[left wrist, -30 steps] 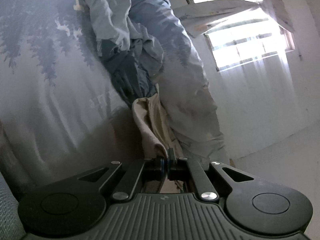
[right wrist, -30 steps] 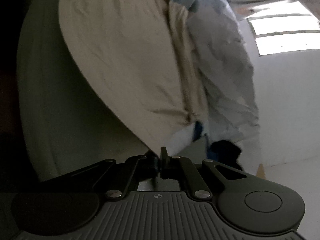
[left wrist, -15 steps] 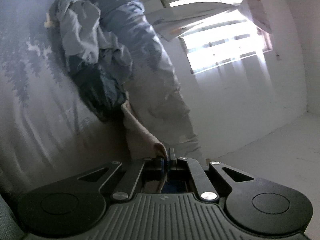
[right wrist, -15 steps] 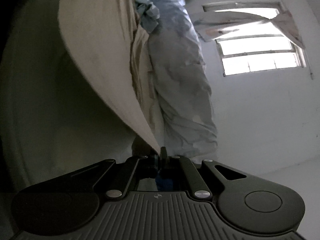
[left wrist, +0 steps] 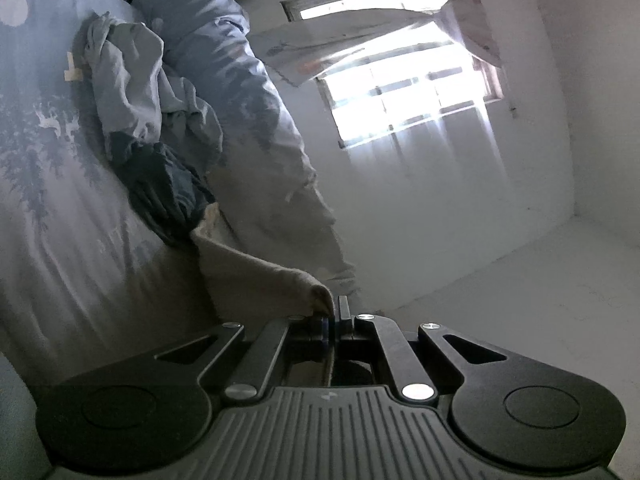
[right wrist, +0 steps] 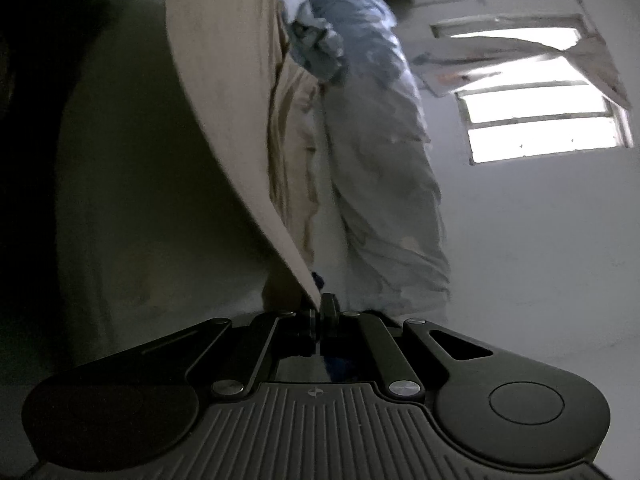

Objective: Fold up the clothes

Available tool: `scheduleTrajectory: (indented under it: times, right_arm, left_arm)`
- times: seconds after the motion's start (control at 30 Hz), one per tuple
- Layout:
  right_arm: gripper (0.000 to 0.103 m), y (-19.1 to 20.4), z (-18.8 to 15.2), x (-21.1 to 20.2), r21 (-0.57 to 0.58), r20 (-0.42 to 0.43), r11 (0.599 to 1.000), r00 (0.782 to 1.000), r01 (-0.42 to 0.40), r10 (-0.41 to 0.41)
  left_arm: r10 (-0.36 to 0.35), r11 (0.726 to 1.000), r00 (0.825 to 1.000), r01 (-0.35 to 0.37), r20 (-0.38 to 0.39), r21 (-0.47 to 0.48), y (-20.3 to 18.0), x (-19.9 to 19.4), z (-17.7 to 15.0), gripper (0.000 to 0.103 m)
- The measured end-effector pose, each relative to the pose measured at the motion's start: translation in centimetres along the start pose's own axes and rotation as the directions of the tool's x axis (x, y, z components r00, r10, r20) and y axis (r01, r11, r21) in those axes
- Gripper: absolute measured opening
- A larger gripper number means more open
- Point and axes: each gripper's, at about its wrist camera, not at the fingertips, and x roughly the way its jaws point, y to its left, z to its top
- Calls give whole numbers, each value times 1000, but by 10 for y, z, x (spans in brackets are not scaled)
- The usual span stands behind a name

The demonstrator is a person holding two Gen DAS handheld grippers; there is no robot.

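White plaster walls [left wrist: 460, 216] and a bright barred window [left wrist: 408, 96] fill the right of both wrist views. At far left in the left wrist view lies a pale blue bedsheet printed with pine trees and deer [left wrist: 52, 184]. On it sits a crumpled heap of light grey and dark navy clothes [left wrist: 152, 128], and beside the heap a long rolled blue-grey quilt [left wrist: 260, 140] runs toward the wall. The left gripper [left wrist: 334, 314] is clamped on a corner of the beige cloth garment [left wrist: 256, 276], which trails back to the heap. In the right wrist view, the right gripper [right wrist: 319, 312] is pinched on another edge of the same garment [right wrist: 224, 92], spreading upward alongside the quilt [right wrist: 380, 152].
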Motion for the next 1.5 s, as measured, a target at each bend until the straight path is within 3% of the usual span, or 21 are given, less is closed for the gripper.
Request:
scheduleTrajectory:
  times: [0.3, 0.43, 0.63, 0.8, 0.93, 1.17, 1.5]
  right_arm:
    - [2, -22, 7, -63, -88, -35, 993, 996, -83, 80]
    - [2, -37, 11, -87, -67, -27, 994, 996, -89, 87]
    - [2, -48, 15, -124, -63, -46, 982, 984, -176, 173]
    - [2, -62, 19, -142, -14, -5, 986, 986, -164, 164]
    - [2, -57, 15, -122, 7, 10, 988, 988, -151, 151]
    - [2, -52, 7, -39, 75, 28, 983, 986, -167, 165]
    - [2, -78, -13, 78, 198, 1, 963, 982, -186, 189]
  left_arm:
    - [-69, 998, 997, 69, 33, 6, -25, -36, -1, 6]
    - [-112, 994, 992, 112, 53, 8, -37, -55, -1, 6]
    - [-168, 986, 983, 168, 71, 8, -58, -84, -5, 6]
    - [-153, 988, 986, 153, 74, 7, -63, -83, -3, 6]
    - [-71, 996, 996, 73, 50, -44, -45, -53, 4, 6]
    - [48, 996, 998, -46, 30, -73, -21, 4, 23, 6]
    - [238, 966, 971, -238, -7, -98, 18, 101, 41, 6]
